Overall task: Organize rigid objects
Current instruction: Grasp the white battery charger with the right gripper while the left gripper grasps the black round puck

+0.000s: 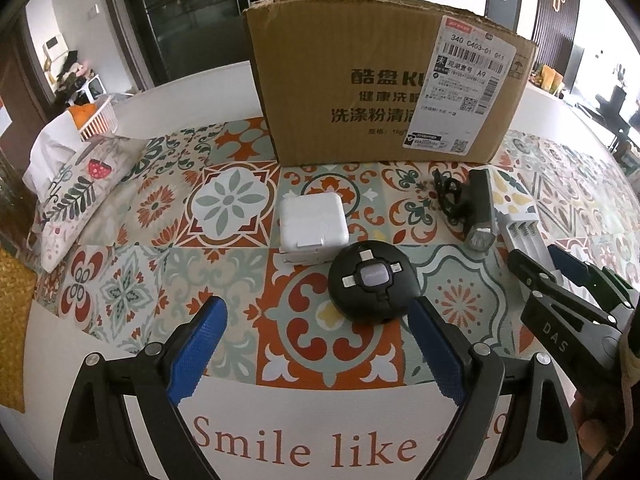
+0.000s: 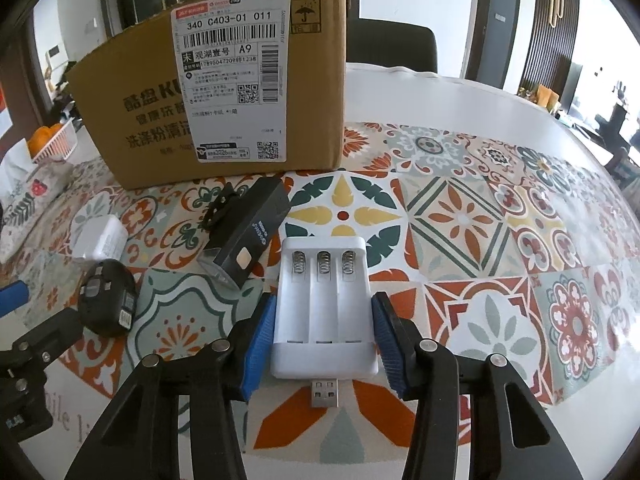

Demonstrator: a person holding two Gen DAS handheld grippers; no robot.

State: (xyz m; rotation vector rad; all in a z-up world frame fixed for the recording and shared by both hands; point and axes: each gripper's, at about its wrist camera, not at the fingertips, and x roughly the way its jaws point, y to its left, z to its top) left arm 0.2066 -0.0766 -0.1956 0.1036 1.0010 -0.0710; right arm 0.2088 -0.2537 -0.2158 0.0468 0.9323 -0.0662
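Note:
A white USB battery charger (image 2: 325,312) lies on the patterned tablecloth between the blue pads of my right gripper (image 2: 325,320), which touch or nearly touch its two sides. It also shows in the left wrist view (image 1: 524,236). My left gripper (image 1: 316,320) is open and empty, just in front of a round black cable reel (image 1: 374,278). A white power adapter (image 1: 312,224) sits behind the reel. A black bike light (image 2: 248,232) lies left of the charger. A cardboard box (image 1: 384,80) stands at the back.
A floral tissue pouch (image 1: 76,200) and a white basket (image 1: 98,118) with orange fruit sit at the far left. A dark chair (image 2: 394,46) stands behind the table. The tablecloth (image 2: 500,240) stretches bare to the right of the charger.

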